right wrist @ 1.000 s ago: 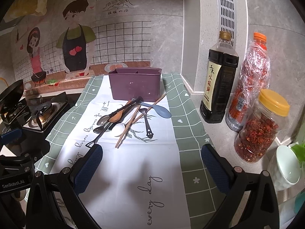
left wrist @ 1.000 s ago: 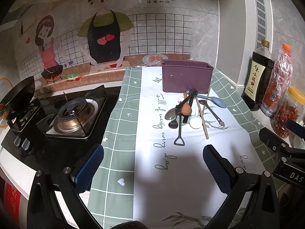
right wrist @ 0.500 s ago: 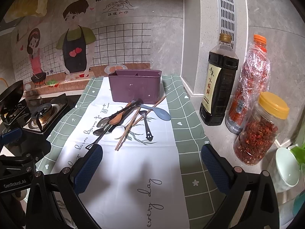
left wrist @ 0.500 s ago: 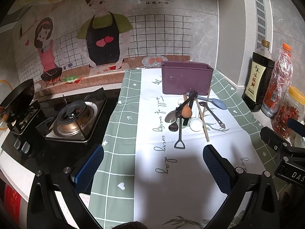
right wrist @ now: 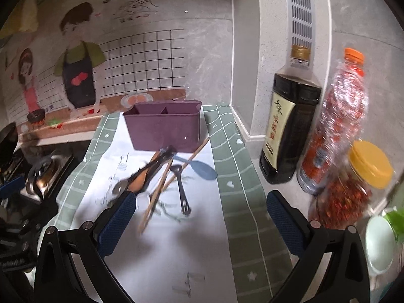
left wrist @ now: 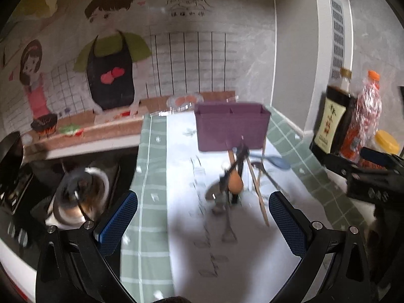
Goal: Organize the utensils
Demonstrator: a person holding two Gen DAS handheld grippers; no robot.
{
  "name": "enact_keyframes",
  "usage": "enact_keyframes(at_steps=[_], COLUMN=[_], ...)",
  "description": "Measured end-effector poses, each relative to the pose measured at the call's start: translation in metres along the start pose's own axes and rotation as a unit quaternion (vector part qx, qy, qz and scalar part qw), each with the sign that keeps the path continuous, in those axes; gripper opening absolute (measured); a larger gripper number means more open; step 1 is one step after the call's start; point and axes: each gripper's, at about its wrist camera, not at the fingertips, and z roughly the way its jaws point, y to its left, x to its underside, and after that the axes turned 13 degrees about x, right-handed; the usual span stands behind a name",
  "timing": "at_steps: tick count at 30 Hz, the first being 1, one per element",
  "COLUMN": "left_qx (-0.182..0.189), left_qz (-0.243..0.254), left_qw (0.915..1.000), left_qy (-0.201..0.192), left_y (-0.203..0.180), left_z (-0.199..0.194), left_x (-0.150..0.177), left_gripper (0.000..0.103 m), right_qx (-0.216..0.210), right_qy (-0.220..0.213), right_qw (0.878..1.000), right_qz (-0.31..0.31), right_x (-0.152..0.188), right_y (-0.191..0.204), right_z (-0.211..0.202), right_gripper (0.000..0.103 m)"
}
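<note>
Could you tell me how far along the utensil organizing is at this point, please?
Nothing looks done yet: the purple caddy shows no utensils in the compartments visible. In hand: nothing; the left gripper and right gripper are both open, near the pile. Left to do: the chopsticks, blue spoon, black slotted spoon and the remaining spoons all lie on the cloth.

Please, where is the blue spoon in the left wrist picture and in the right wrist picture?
Left wrist: blue spoon lies right of centre, at the right edge of the utensil pile.
Right wrist: blue spoon lies near centre, right of the pile.
Shared landmark: purple holder, just behind the spoon.
</note>
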Motion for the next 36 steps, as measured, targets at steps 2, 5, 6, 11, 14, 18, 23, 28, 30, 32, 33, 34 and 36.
enact_keyframes(at_steps=[2, 5, 6, 11, 14, 18, 23, 28, 30, 32, 33, 34, 36], left_qx=[0.002, 0.032, 0.037, 0.054, 0.056, 0.067, 0.061, 0.035, 0.027, 0.016, 0.016, 0.018, 0.024], left_qz=[0.002, 0.015, 0.020, -0.021, -0.049, -0.066, -0.065, -0.047, -0.045, -0.045, -0.047, -0.049, -0.048], left_qw=[1.0000, 0.9992, 0.9990, 0.9981, 0.9967, 0.9939, 0.9913, 0.9920, 0.9930, 0.9924, 0.9919, 0.9913, 0.9900], left_qy=[0.001, 0.017, 0.016, 0.021, 0.032, 0.058, 0.097, 0.112, 0.106, 0.113, 0.117, 0.121, 0.130], left_y=[0.015, 0.033, 0.039, 0.071, 0.082, 0.082, 0.072, 0.057, 0.056, 0.056, 0.056, 0.056, 0.056], left_z=[0.000, 0.004, 0.006, 0.024, 0.042, 0.057, 0.073, 0.080, 0.076, 0.075, 0.076, 0.078, 0.085], left_x=[-0.011, -0.024, -0.028, -0.028, -0.024, -0.013, 0.003, 0.007, 0.006, 0.005, 0.004, 0.003, 0.001], left_gripper=[0.103, 0.103, 0.103, 0.103, 0.103, 0.103, 0.103, 0.103, 0.103, 0.103, 0.103, 0.103, 0.103], right_qx=[-0.003, -0.011, -0.014, -0.026, -0.028, -0.071, -0.090, -0.108, -0.119, -0.108, -0.106, -0.104, -0.100], right_qy=[0.006, 0.034, 0.048, 0.109, 0.138, 0.185, 0.196, 0.180, 0.181, 0.168, 0.160, 0.159, 0.168], right_qw=[1.000, 0.999, 0.998, 0.991, 0.987, 0.978, 0.972, 0.972, 0.970, 0.970, 0.971, 0.971, 0.970], right_qz=[-0.005, -0.024, -0.031, -0.069, -0.077, -0.070, -0.095, -0.103, -0.113, -0.137, -0.144, -0.148, -0.147], right_x=[-0.016, -0.041, -0.047, -0.052, -0.035, -0.014, -0.003, -0.007, -0.012, -0.014, -0.014, -0.015, -0.017], right_y=[0.007, 0.023, 0.029, 0.043, 0.043, 0.041, 0.059, 0.074, 0.082, 0.093, 0.097, 0.100, 0.101], right_z=[0.012, 0.037, 0.045, 0.081, 0.103, 0.140, 0.179, 0.196, 0.202, 0.206, 0.206, 0.207, 0.206], right_gripper=[0.101, 0.086, 0.074, 0.039, 0.031, 0.030, 0.030, 0.031, 0.031, 0.031, 0.031, 0.031, 0.023])
